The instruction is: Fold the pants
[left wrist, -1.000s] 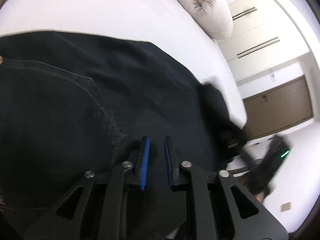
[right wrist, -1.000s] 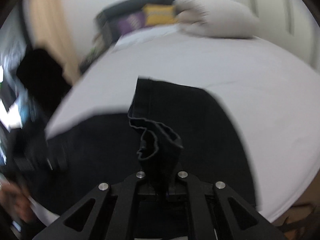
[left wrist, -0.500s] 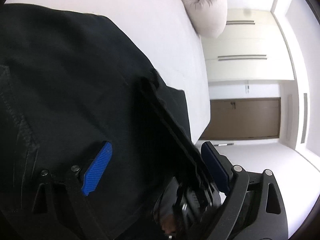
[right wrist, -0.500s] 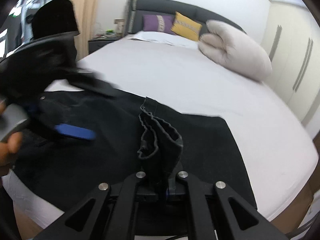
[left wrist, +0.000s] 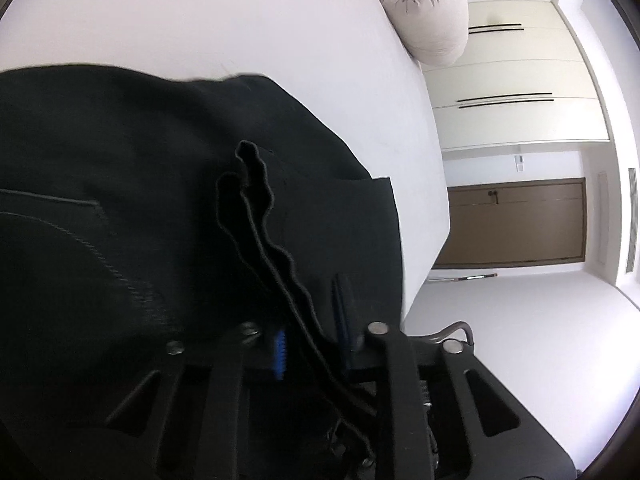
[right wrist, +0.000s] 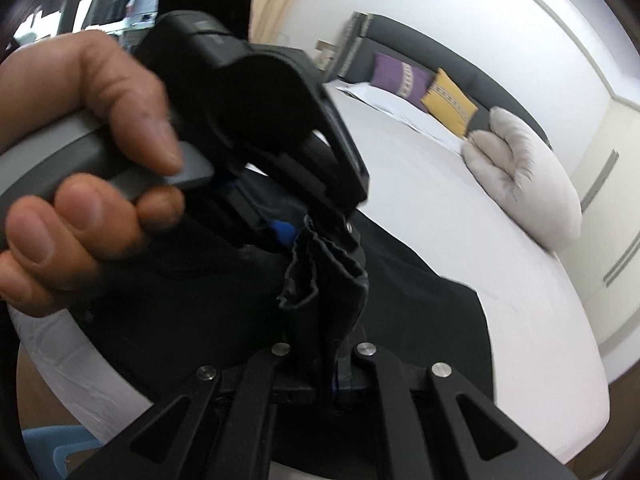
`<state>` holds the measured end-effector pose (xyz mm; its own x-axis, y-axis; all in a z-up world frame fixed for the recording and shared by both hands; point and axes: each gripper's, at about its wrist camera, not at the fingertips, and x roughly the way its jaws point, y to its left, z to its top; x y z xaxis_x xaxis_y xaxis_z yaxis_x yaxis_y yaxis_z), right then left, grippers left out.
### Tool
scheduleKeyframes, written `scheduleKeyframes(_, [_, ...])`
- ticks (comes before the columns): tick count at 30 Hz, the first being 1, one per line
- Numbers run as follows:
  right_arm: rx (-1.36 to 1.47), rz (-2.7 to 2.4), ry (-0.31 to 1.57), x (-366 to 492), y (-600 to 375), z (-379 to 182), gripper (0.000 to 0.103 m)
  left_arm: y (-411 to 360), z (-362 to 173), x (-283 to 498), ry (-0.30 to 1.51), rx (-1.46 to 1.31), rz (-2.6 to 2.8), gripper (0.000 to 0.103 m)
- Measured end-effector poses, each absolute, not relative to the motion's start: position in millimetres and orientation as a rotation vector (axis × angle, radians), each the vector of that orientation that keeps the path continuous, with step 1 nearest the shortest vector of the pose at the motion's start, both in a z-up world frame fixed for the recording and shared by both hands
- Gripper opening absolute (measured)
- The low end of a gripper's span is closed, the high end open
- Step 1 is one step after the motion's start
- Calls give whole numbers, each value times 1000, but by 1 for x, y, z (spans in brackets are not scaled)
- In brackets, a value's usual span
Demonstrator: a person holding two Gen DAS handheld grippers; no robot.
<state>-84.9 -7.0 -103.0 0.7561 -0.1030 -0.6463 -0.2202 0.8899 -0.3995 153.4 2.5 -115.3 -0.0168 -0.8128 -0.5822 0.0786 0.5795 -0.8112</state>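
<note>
Both fisheye views are bright with soft, even daylight and curve strongly toward dark rounded corners. The white bedsheet (left wrist: 280,32) is nearly overexposed, with faint shadows. The black pants (left wrist: 120,184) are so dark that little besides stitching shows. In the right wrist view, the hand (right wrist: 84,152) close to the lens is motion-blurred and soft; the cream pillow (right wrist: 524,184) stays reasonably sharp.

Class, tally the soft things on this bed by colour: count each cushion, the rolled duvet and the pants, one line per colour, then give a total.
Black: 1, the pants
Purple: 1, a cushion
Yellow: 1, a cushion
Beige: 1, the rolled duvet
Total: 4
</note>
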Motion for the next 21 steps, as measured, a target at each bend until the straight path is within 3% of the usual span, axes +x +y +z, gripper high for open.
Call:
scheduleKeyframes(11, [-529, 107, 774, -64, 6, -118, 6, 24, -124, 149, 1392, -704, -722, 14])
scheduleKeyframes(18, [-553, 122, 851, -62, 9, -138, 14, 46, -117, 146, 1318, -643, -561, 14])
scheduleKeyframes(21, [-474, 193, 876, -68, -4, -121, 37, 50, -94, 140, 1242, -561, -529, 14])
